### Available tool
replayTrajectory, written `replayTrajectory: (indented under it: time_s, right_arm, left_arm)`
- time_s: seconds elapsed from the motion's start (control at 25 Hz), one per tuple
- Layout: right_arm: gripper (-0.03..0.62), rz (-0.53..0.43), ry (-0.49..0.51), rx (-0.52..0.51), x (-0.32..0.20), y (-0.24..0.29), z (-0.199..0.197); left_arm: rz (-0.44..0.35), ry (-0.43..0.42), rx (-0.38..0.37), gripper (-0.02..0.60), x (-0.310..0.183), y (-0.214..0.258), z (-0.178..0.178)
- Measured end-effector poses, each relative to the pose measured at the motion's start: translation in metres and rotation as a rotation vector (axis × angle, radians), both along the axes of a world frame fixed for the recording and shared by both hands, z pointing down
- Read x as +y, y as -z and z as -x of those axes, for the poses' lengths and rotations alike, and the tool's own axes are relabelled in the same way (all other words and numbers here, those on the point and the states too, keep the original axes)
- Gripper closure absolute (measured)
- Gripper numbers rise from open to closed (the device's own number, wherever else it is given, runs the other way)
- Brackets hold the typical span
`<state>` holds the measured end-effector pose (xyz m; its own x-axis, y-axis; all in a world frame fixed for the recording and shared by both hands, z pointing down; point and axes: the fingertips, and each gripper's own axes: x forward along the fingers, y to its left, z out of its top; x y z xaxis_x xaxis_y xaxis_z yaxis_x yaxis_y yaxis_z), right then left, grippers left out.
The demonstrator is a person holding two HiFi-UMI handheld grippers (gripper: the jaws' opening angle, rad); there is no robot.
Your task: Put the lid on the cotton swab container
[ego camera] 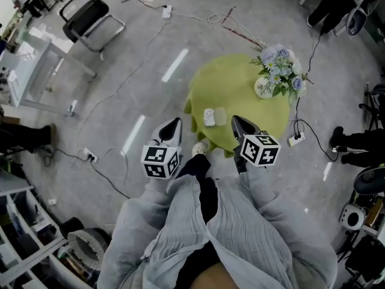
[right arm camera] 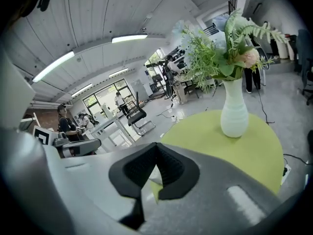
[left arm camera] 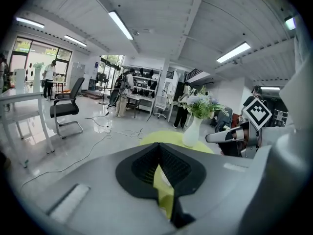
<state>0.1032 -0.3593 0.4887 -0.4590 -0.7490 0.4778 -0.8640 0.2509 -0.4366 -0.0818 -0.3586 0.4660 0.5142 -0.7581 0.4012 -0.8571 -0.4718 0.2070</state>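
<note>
1. Green-clothed table carries the swab container near its 8 o'clock edge, with what looks like the clear lid just beside it at 3 o'clock.
2. The lid looks light, thin and slick, so I'd pinch opposite edges gently.
3. Left gripper and right gripper hover by the near edge, jaws pressed together, empty.
4. A flower vase stands at 1 o'clock.
</note>
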Motion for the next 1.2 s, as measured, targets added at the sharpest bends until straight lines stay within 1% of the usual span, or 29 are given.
replayTrajectory:
  time_s: [0.16, 0.32, 0.52, 0.64, 0.8, 0.92, 1.2]
  right_arm:
    - [0.592, 0.013, -0.022, 0.036, -0.018, -0.011, -0.007]
    - [0.592, 0.056, -0.054, 0.048, -0.031, -0.028, -0.012]
    - [0.592, 0.106, -0.104, 0.062, -0.040, -0.050, -0.021]
    - [0.592, 0.135, -0.128, 0.074, -0.039, -0.061, -0.027]
    - [0.592, 0.185, -0.135, 0.082, -0.034, -0.077, -0.031]
    - [0.592, 0.220, -0.126, 0.091, -0.032, -0.089, -0.030]
    - [0.592, 0.269, -0.095, 0.085, -0.032, -0.105, -0.019]
  left_arm:
    - [0.011, -0.030, 0.006, 0.563, -0.025, -0.008, -0.005]
    - [0.026, -0.069, 0.008, 0.563, -0.047, -0.016, -0.010]
    - [0.048, -0.130, 0.006, 0.563, -0.060, -0.029, -0.018]
    - [0.076, -0.157, 0.000, 0.563, -0.062, -0.043, -0.021]
    - [0.115, -0.173, -0.002, 0.563, -0.060, -0.061, -0.023]
    - [0.131, -0.178, -0.004, 0.563, -0.059, -0.069, -0.024]
    - [0.162, -0.163, 0.008, 0.563, -0.057, -0.082, -0.017]
